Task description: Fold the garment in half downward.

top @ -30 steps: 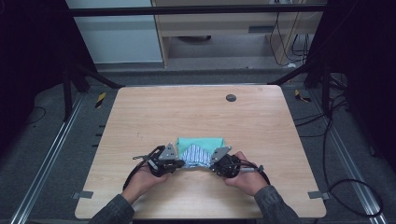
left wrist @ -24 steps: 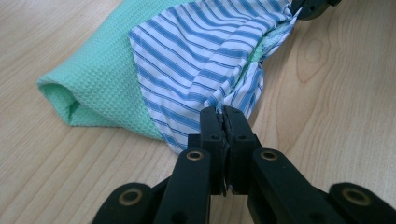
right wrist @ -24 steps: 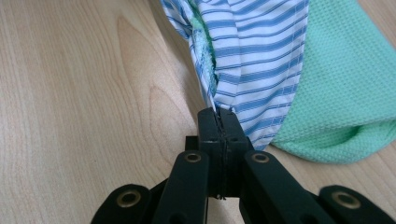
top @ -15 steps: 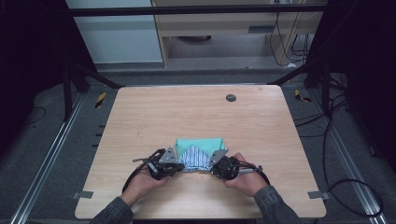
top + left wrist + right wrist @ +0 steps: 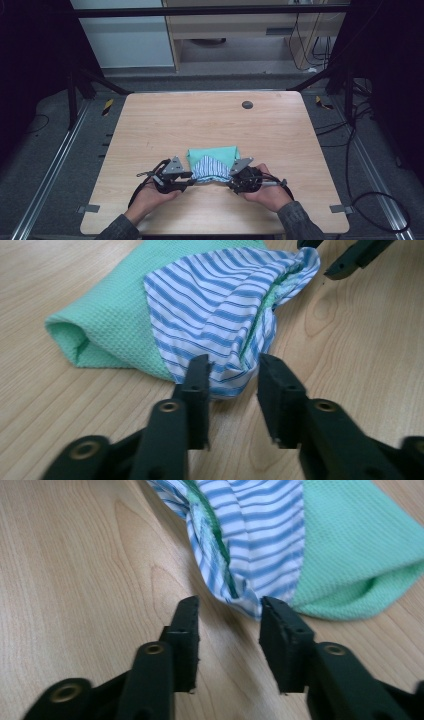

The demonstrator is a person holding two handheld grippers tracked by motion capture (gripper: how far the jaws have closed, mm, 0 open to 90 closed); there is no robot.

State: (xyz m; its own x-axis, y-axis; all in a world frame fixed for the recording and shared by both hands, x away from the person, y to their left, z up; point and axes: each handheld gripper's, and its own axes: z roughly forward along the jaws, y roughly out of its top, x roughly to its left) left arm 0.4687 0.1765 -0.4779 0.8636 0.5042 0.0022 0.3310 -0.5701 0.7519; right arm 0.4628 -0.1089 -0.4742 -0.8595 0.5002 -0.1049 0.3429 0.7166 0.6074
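Both tools [image 5: 192, 176] [image 5: 231, 181] freshly parted, low

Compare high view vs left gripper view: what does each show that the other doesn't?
High view alone: both hands, the left gripper and right gripper flanking the cloth, the whole table, a dark round spot near its far edge.
Left gripper view alone: its jaws have just been opening, a gap between them, the striped corner just beyond the tips; the waffle weave.
Both: striped cloth over green cloth.
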